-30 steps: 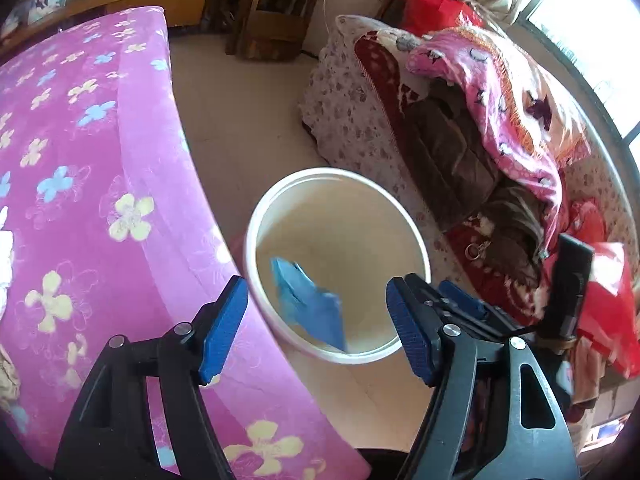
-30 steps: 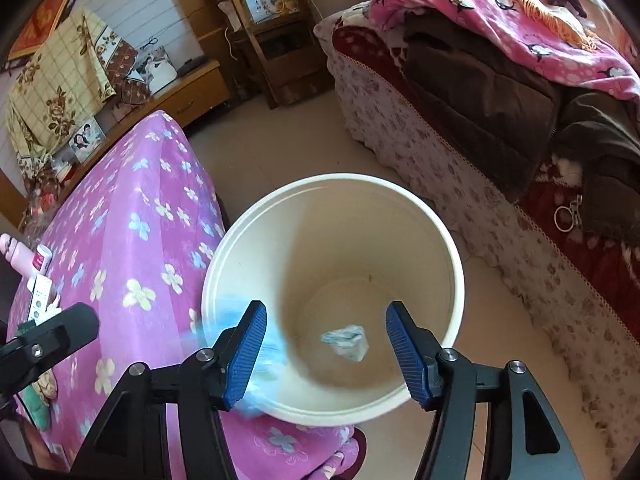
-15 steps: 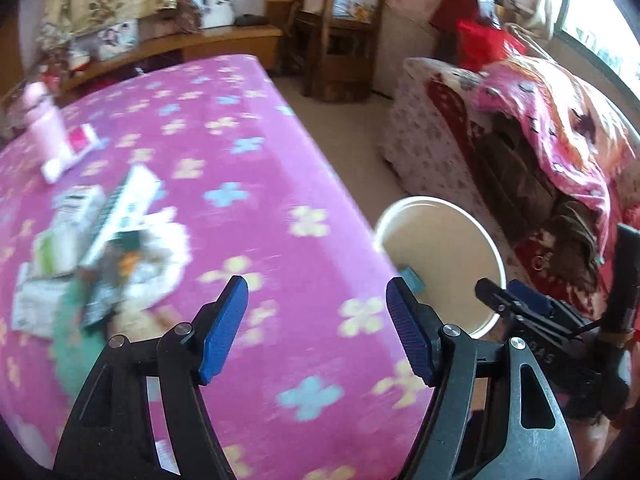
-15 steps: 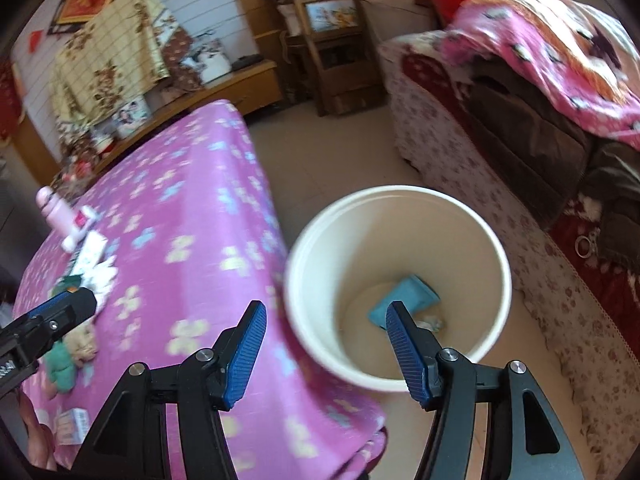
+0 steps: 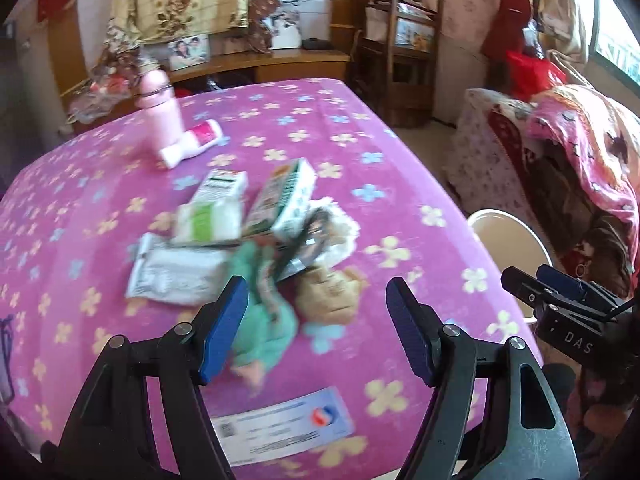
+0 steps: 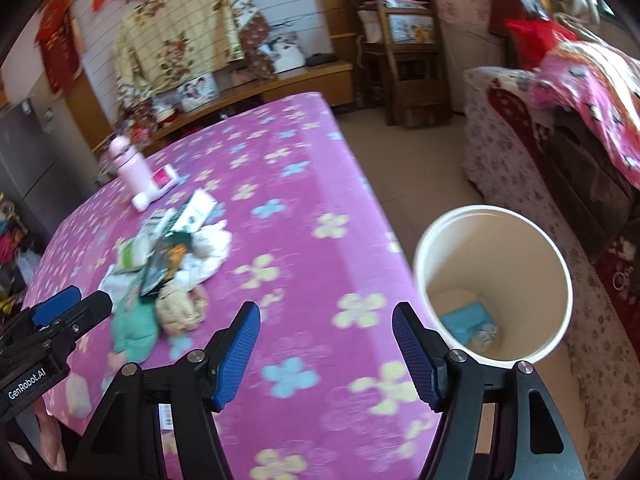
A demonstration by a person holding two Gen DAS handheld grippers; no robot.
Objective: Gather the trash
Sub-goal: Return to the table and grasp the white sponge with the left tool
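Note:
A pile of trash (image 5: 256, 236) lies mid-table on the pink flowered cloth (image 5: 360, 152): cartons, a white packet, a dark wrapper, crumpled tissue, a green cloth and a brown lump. It also shows in the right wrist view (image 6: 172, 264). My left gripper (image 5: 316, 326) is open and empty, just in front of the pile. My right gripper (image 6: 326, 350) is open and empty over the table's right edge. The cream bin (image 6: 492, 216) stands on the floor right of the table, with a blue wrapper (image 6: 466, 320) and crumpled paper inside.
A pink bottle (image 5: 158, 114) and a white-pink tube (image 5: 192, 144) stand at the table's far side. A flat card (image 5: 280, 428) lies near the front edge. A sofa with blankets (image 6: 560, 128) is at the right, a wooden chair (image 6: 404, 52) behind.
The blue wrapper dropped into the bin. Both grippers swung left from above the bin toward the table; the left one now faces the trash pile.

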